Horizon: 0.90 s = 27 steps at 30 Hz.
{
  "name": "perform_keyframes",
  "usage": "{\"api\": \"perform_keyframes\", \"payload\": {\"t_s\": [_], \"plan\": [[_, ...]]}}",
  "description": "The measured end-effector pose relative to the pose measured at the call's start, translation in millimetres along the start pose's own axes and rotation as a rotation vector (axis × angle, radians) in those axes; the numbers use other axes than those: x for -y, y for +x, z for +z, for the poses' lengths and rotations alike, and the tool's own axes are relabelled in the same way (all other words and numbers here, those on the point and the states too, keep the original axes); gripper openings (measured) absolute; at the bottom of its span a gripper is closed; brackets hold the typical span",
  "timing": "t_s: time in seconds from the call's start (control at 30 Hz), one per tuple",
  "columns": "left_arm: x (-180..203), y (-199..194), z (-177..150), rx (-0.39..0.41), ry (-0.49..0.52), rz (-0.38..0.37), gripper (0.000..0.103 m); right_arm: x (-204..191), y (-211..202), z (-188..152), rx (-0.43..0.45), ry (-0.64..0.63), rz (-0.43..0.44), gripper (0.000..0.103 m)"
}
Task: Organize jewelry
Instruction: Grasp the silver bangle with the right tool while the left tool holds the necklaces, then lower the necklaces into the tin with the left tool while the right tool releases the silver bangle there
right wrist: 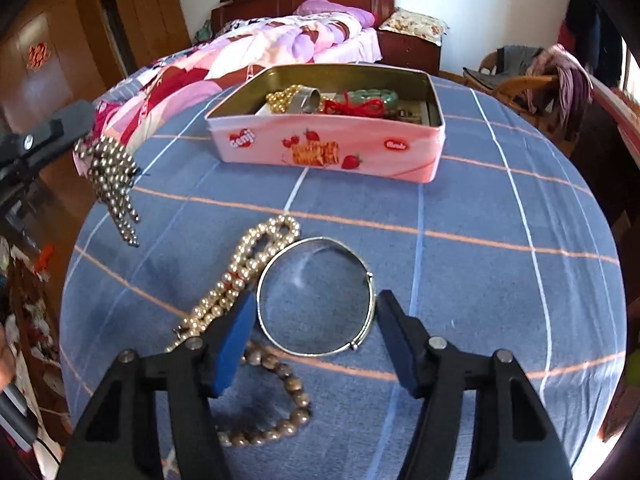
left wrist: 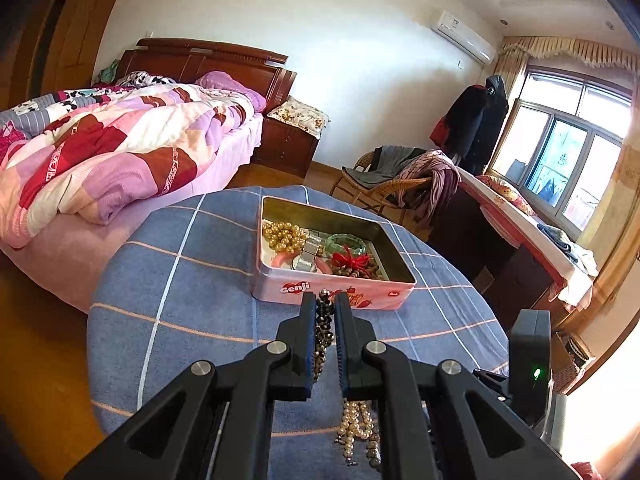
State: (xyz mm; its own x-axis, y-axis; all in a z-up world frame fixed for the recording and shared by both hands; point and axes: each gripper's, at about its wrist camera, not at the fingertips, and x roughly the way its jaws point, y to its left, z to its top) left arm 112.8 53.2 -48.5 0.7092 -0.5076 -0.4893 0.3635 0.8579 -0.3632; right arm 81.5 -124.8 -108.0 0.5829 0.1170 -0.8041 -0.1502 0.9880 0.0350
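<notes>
Tin (right wrist: 326,152) holds gold beads, green bangle, red-tied bracelet. Near the tin, left tool (left wrist: 324,300) clamps dark beads (right wrist: 114,184); right tool (right wrist: 316,304) gapes around silver bangle (right wrist: 316,296), pearls (right wrist: 240,276) beside.

Open pink metal tin (right wrist: 328,152) w/ jewelry; thin silver bangle (right wrist: 316,296), pearl strand (right wrist: 240,276), brown-bead bracelet (right wrist: 280,400) on tabletop; dark bead necklace (right wrist: 114,188) hanging.

A home bedroom: an unmade bed (left wrist: 120,136) with wooden headboard (left wrist: 208,60), nightstand (left wrist: 286,146), and curtained window (left wrist: 560,152)
</notes>
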Motion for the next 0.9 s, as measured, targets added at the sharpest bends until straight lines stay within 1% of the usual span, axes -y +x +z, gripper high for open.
{"api": "perform_keyframes", "payload": {"t_s": [0.03, 0.07, 0.1, 0.27, 0.37, 0.5, 0.6, 0.7, 0.8, 0.9], "plan": [[0, 2, 0, -0.004, -0.001, 0.003, 0.008, -3, 1, 0, -0.004, -0.017, -0.013, 0.068], [1, 3, -1, -0.008, 0.001, 0.004, 0.008, -6, 2, 0, -0.007, -0.035, -0.029, 0.067], [2, 3, -1, -0.011, 0.004, 0.004, 0.008, -6, 2, 1, -0.006, -0.036, -0.024, 0.066], [5, 2, -1, -0.008, 0.023, 0.005, 0.008, 8, -2, 2, 0.015, 0.033, 0.013, 0.065], [4, 2, 0, -0.005, 0.018, 0.007, 0.008, 19, -13, 5, 0.064, 0.081, 0.028, 0.065], [8, 6, 0, -0.011, 0.021, -0.001, 0.008, 28, -30, 16, 0.14, 0.12, 0.017, 0.065], [13, 13, -2, -0.026, 0.034, -0.007, 0.008, 35, -36, 23, 0.183, 0.145, -0.012, 0.065], [19, 18, -1, -0.033, 0.056, -0.013, 0.008, 42, -40, 30, 0.217, 0.166, -0.008, 0.065], [25, 22, 7, -0.023, 0.071, -0.024, 0.008, 46, -44, 40, 0.246, 0.17, -0.014, 0.065], [31, 25, 18, -0.002, 0.088, -0.03, 0.008, 49, -48, 55, 0.293, 0.172, -0.011, 0.065]]}}
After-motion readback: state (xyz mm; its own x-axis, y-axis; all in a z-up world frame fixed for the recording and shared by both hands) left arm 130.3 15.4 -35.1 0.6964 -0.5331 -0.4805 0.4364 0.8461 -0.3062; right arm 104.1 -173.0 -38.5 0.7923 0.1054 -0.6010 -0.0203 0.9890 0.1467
